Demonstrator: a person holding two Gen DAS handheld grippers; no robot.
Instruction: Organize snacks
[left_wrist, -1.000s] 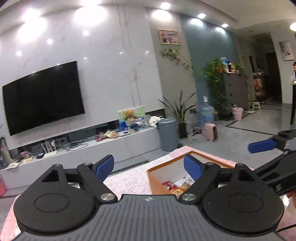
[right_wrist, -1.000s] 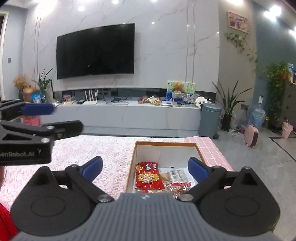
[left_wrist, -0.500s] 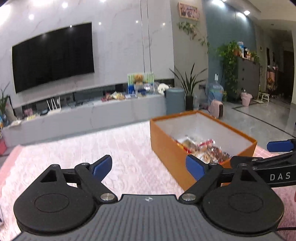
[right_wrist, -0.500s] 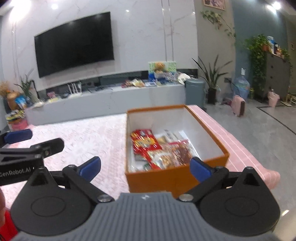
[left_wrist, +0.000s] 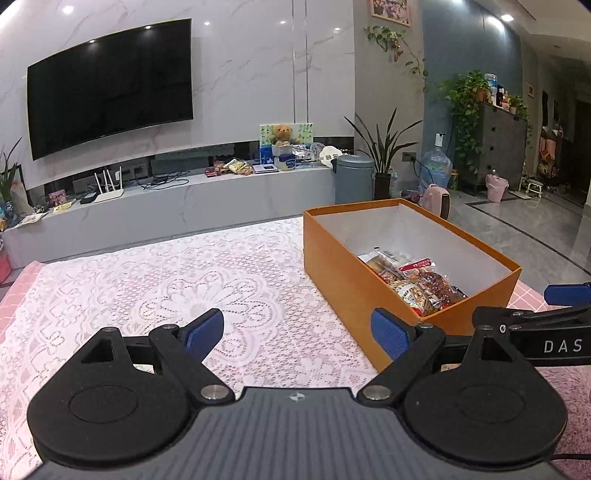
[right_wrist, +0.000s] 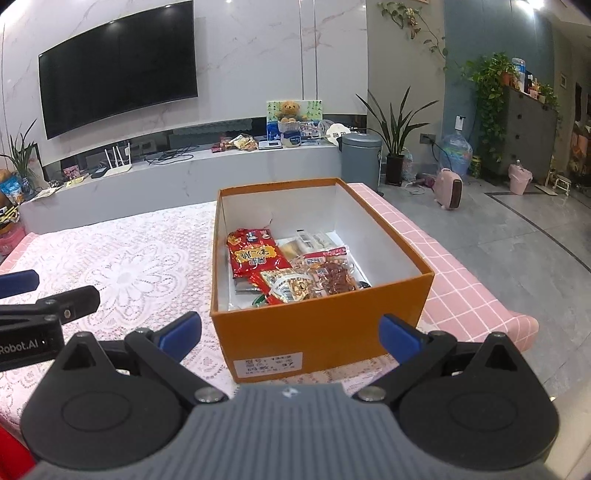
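Since the earlier frames both cameras have tipped downward and drawn back: a second ago the orange box was half hidden behind the fingers, and now its near wall and the tabletop show in full.

Left wrist view: one left gripper (left_wrist: 297, 334), its two blue-padded fingers spread wide with nothing between them, held over the white lace tablecloth (left_wrist: 155, 284). One orange box (left_wrist: 334, 266) stands to its right on the table, lid off, interior white. Only the right half of the contents shows here, a heap of snack packets (left_wrist: 413, 278) against the near end. The right gripper (left_wrist: 554, 314) enters from the right edge, just beside the box's near corner; its jaw state cannot be judged from this angle.

Right wrist view: one right gripper (right_wrist: 290, 336), fingers likewise wide apart and empty, aimed at the near end of the orange box (right_wrist: 321, 332), which carries a white label (right_wrist: 269, 363). This view shows the whole floor of the box: one large red packet (right_wrist: 255, 254) on the left, several smaller clear packets (right_wrist: 317, 273) beside it, the far half bare. The exact count is uncertain, since the packets overlap. The left gripper (right_wrist: 22, 295) shows at the left edge. The pink checked table edge (right_wrist: 461, 288) appears right of the box.
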